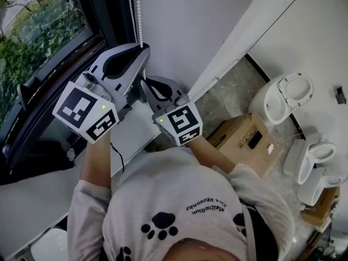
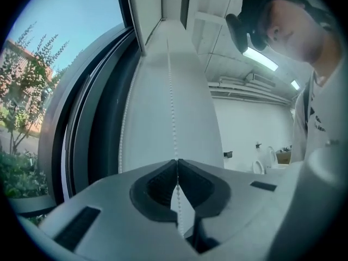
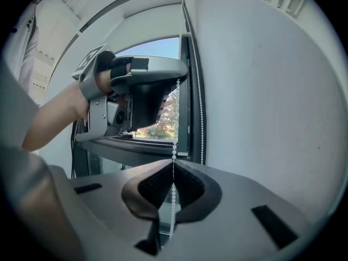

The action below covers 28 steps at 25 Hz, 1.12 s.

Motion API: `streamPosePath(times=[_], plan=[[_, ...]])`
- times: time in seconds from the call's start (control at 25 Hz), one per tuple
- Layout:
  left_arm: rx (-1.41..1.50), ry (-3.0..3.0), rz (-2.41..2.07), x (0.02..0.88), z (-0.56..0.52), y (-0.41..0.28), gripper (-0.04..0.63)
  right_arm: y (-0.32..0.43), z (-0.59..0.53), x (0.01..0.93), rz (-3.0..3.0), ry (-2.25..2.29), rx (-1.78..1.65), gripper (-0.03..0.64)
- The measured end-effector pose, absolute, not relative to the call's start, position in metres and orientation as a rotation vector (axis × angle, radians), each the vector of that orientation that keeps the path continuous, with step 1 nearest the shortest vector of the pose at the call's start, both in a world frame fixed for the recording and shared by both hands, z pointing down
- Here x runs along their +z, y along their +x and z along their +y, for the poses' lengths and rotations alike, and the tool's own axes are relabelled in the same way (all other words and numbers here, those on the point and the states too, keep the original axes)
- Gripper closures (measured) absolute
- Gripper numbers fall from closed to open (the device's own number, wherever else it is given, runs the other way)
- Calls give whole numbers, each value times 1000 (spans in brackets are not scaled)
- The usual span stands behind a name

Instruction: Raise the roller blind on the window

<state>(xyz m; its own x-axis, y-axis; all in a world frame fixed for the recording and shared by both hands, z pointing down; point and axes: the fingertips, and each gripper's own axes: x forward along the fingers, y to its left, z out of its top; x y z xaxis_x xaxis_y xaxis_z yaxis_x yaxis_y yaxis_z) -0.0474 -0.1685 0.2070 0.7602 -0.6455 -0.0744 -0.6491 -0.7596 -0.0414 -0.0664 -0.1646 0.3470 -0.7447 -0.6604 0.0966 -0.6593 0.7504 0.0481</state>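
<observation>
A white bead chain hangs in two strands beside the window frame. My left gripper is the upper one, and its jaws are shut on one strand of the bead chain, which runs straight up from the pads. The other strand hangs free to the left. Just below, my right gripper is shut on the same strand of the bead chain, which stretches taut up to the left gripper. The white blind covers the top of the glass.
The white wall stands right beside the chain. Under both grippers lies a white sill. On the floor to the right stand a cardboard box and white toilets. Trees show outside the glass.
</observation>
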Motion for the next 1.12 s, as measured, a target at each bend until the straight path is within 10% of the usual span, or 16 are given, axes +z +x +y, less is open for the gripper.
streamPosePath(times=[1.12], plan=[[8, -2967, 1252, 354, -163, -43, 583, -59, -154, 490, -2660, 1015, 139, 607]])
